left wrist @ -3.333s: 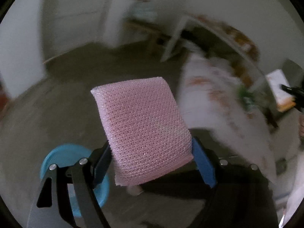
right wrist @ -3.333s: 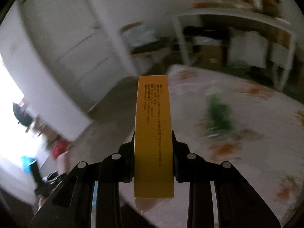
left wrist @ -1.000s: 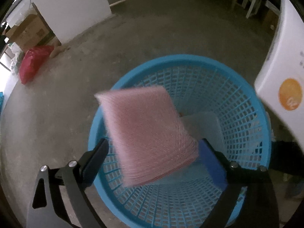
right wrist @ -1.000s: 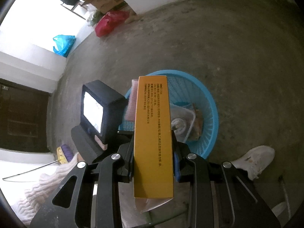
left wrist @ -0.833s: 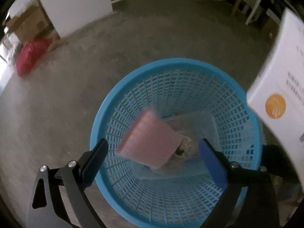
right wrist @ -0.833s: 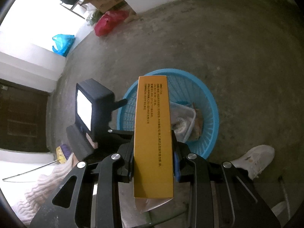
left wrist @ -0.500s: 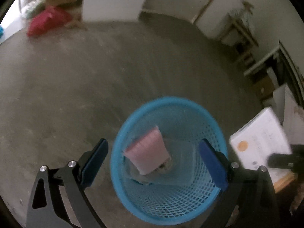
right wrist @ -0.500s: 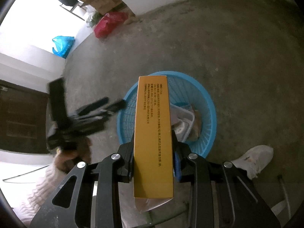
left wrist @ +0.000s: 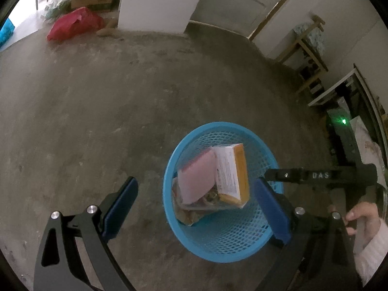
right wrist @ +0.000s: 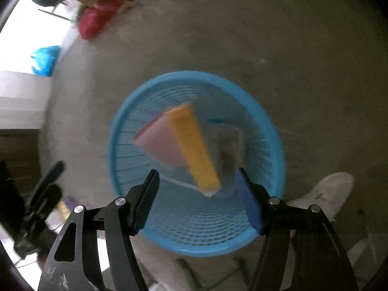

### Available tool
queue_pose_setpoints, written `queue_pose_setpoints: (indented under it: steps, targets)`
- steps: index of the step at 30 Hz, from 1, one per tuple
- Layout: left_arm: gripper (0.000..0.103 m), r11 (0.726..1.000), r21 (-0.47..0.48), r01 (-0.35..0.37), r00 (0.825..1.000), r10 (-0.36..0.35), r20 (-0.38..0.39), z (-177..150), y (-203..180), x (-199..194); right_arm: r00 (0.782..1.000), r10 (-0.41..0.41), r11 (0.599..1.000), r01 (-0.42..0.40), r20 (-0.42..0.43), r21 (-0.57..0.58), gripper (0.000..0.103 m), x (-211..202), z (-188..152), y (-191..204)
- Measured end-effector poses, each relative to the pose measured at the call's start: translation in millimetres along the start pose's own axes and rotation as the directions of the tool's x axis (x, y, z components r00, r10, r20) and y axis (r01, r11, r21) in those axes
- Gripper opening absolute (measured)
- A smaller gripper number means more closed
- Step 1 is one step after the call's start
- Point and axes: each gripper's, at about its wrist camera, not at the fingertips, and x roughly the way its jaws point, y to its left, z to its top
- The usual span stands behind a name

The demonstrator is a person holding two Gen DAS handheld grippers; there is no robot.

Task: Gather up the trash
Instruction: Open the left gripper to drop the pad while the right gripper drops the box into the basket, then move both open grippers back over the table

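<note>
Trash already lies in the blue basket (left wrist: 219, 247): the yellow box (left wrist: 232, 172) leans beside the pink pad (left wrist: 196, 178) on a clear plastic container (left wrist: 194, 207), all inside the rim on the concrete floor (left wrist: 97, 111). The main risk, as I judge it, is the box: it rests tilted on the pile rather than flat, so a knock on the light basket from either tool or from the white shoe (right wrist: 325, 194) just beside it could tip the basket or spill the load. Another item dropped from high up might bounce off that sloped box and land on the floor.

The right hand-held gripper (right wrist: 197, 198) points steeply down over the basket; its jaws have just been opening and now stand wide, with nothing pressed between them, the box loose below. The left hand-held gripper (left wrist: 194, 208) is also wide and empty, angled down from the side and set farther above the basket. The person's right hand (left wrist: 361, 215) grips the other tool's handle at the frame's edge.
</note>
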Motion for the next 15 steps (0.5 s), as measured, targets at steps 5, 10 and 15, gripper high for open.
queue_pose_setpoints:
  steps: [5,10,15]
  targets:
    - [0.094,0.999,0.030,-0.023,1.000,0.023,-0.002,-7.7,-7.5,-4.1,0.997,-0.059,0.997,0.061,0.044,-0.046,0.062,-32.6,-4.2,-2.8]
    - [0.094,0.997,0.083,0.009,1.000,-0.010,0.014,-7.7,-29.6,-16.3,0.978,-0.123,0.982,0.144,0.170,-0.119,0.062,-115.7,-23.4,2.0]
    - [0.094,0.977,0.202,0.060,0.998,-0.064,0.012,-7.8,-78.3,-31.7,0.942,-0.033,0.992,0.071,0.335,-0.102,0.062,-219.9,-64.7,-15.8]
